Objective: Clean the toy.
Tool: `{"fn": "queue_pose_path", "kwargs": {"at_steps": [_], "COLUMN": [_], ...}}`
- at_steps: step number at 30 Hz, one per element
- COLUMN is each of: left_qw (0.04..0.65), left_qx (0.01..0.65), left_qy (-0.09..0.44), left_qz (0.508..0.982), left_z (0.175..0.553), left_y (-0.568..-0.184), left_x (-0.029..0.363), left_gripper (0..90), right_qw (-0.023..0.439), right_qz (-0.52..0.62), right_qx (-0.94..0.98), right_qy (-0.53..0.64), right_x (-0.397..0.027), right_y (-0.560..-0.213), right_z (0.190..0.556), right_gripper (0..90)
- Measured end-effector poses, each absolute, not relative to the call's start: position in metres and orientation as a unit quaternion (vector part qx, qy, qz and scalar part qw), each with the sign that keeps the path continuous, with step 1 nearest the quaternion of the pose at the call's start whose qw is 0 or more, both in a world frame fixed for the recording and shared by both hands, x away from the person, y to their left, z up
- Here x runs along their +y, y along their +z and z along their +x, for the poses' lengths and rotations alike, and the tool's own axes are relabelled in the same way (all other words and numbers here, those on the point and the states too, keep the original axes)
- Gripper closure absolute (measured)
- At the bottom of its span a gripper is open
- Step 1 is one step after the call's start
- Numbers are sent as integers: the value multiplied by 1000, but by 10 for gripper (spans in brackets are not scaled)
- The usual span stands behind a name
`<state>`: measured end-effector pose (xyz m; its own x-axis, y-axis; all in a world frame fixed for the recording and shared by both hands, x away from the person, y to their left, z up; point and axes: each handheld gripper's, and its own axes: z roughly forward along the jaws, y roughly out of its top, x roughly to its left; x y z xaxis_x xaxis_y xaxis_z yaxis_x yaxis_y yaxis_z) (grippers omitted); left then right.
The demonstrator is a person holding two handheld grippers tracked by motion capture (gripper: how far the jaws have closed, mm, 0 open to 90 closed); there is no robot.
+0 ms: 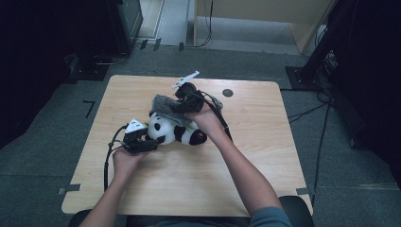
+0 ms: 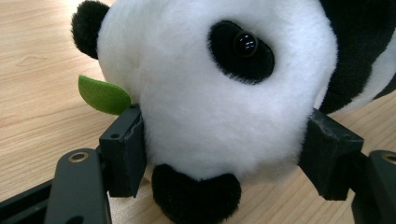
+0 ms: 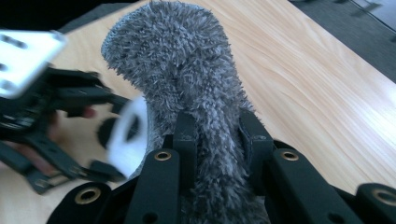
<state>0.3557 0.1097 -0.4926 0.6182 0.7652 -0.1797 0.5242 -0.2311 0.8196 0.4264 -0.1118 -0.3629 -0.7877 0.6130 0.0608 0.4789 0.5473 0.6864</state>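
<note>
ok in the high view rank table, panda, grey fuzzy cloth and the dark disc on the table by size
1. table
2. panda
3. grey fuzzy cloth, though partly hidden by the right gripper, so close to the panda
4. dark disc

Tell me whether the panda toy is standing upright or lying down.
Lying down. The panda toy rests on its side on the table, its head clamped in the left gripper.
</note>
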Motion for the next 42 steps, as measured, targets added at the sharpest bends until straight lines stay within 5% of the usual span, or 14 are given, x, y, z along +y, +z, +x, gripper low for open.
{"fn": "queue_pose_path", "kwargs": {"at_steps": [12, 42], "left_qw": [461, 459], "left_qx": [421, 418], "left_qy": [126, 130], "left_qz": [771, 773], "left_z": [356, 356], "left_y": [-493, -493], "left_x": [110, 110], "left_gripper": [258, 265], "right_qw": [68, 95], "right_qz": [272, 357], "right_qx": [900, 867], "right_qy": [333, 334], "right_x": [-68, -155], "right_y": [-389, -381], "right_z": [418, 446], "right_gripper": [729, 733]}}
